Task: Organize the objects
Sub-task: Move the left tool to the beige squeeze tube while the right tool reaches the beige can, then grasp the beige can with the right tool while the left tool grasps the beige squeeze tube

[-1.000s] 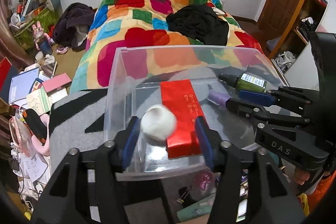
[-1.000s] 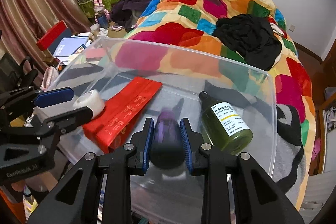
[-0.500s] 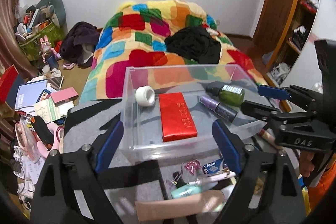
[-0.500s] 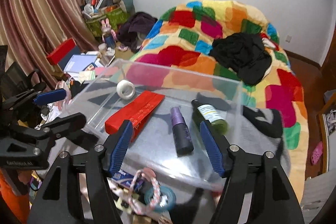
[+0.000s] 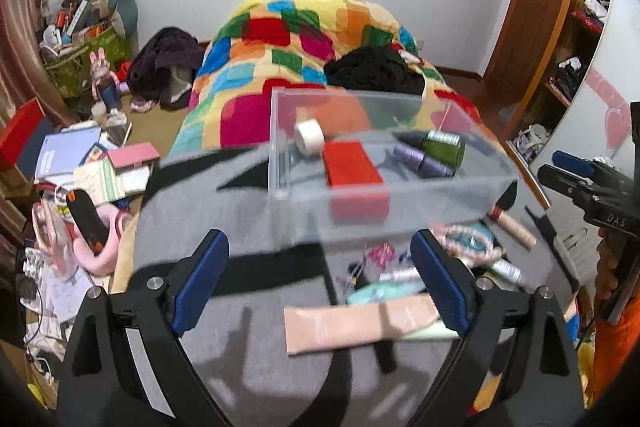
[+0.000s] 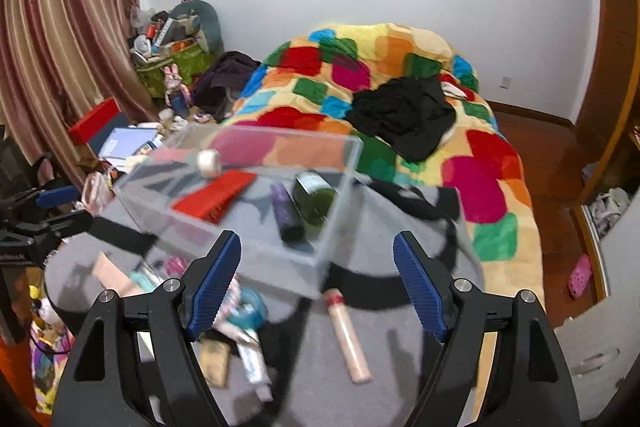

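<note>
A clear plastic box (image 5: 280, 163) stands on a grey and black blanket. Inside it lie a white tape roll (image 5: 309, 134), a red box (image 5: 352, 169), a purple bottle (image 5: 424, 163) and a green bottle (image 5: 442, 145). My left gripper (image 5: 319, 241) hangs back from the box's near side, its jaws opening with nothing between them. My right gripper (image 6: 318, 241) is likewise drawn back from the clear box (image 6: 256, 243), jaws opening and empty. Each gripper shows at the edge of the other's view: the right gripper (image 5: 560, 169) and the left gripper (image 6: 68, 209).
Loose items lie on the blanket (image 5: 240, 211) in front of the box: a flat pink tube (image 5: 360, 323), a beige tube (image 6: 348, 339), a teal ring (image 6: 250, 309). Beyond is a colourful quilt (image 6: 400, 67) with black clothing (image 6: 404, 111). Floor clutter (image 5: 80, 163) fills the left.
The left gripper let go of the tape roll and the right let go of the purple bottle. Both pulled back and up from the box as their jaws widened.
</note>
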`<state>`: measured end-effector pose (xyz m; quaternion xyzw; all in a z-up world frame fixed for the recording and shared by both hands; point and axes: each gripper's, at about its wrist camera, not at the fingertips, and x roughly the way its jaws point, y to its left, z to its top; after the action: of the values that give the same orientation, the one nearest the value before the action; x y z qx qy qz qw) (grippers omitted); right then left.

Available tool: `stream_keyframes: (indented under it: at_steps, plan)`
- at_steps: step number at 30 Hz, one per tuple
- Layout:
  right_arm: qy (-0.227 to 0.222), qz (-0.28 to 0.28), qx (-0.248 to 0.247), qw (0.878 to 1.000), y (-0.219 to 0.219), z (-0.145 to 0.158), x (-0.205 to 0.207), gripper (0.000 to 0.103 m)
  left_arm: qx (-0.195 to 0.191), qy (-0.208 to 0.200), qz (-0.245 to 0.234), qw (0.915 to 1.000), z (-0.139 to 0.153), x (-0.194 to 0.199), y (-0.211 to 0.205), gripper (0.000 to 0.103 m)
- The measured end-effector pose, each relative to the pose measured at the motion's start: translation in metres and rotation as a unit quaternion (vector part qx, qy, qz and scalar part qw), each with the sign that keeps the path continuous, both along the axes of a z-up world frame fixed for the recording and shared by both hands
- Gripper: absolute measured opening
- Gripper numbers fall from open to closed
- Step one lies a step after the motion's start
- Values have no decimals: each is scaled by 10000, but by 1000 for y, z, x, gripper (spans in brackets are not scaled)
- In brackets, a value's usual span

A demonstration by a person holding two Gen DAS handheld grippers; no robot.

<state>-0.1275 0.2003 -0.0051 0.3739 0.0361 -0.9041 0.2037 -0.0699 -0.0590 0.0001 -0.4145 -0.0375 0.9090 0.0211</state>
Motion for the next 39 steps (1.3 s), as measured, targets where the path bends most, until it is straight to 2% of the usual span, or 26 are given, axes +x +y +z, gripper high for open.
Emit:
stream_keyframes:
  at_steps: [7,13,15,16,18,19,22,24,26,28,33,39]
  plan:
    - [-506,-121,158,9985,22,-41,7,76,338,-427,-333,9980,-32,-2,16,93]
    - [-761,-176,284,9965,26,-69,7,76,-83,-565,-817,9950,-49,-8,47,93]
    - [-823,-141,262,9962,25,-75,3,75,-19,-731,-849,9937,-58,-14,46,93]
    - [-836,-132,254,9961,24,-77,2,73,51,-792,-853,9932,-61,-15,44,93]
    - [-899,-89,290,9955,22,-83,-2,56,275,-804,-838,9928,-63,-15,38,93]
    - [-869,-114,331,9956,22,-85,-2,53,335,-810,-840,9926,-63,-14,35,92]
    - [-764,-123,391,9962,22,-84,-1,37,493,-815,-822,9921,-63,-5,28,87]
    - [-771,-110,352,9963,22,-83,1,23,516,-841,-804,9919,-64,3,26,85]
    - [-777,-85,314,9964,22,-83,4,16,608,-896,-811,9908,-66,11,24,83]
    - [-770,-72,295,9966,22,-83,8,14,690,-916,-811,9901,-66,21,24,81]
    - [-755,14,268,9968,22,-82,20,14,489,-904,-900,9906,-64,43,32,79]
    - [-781,167,207,9966,23,-80,39,14,227,-801,-1034,9912,-43,37,40,79]
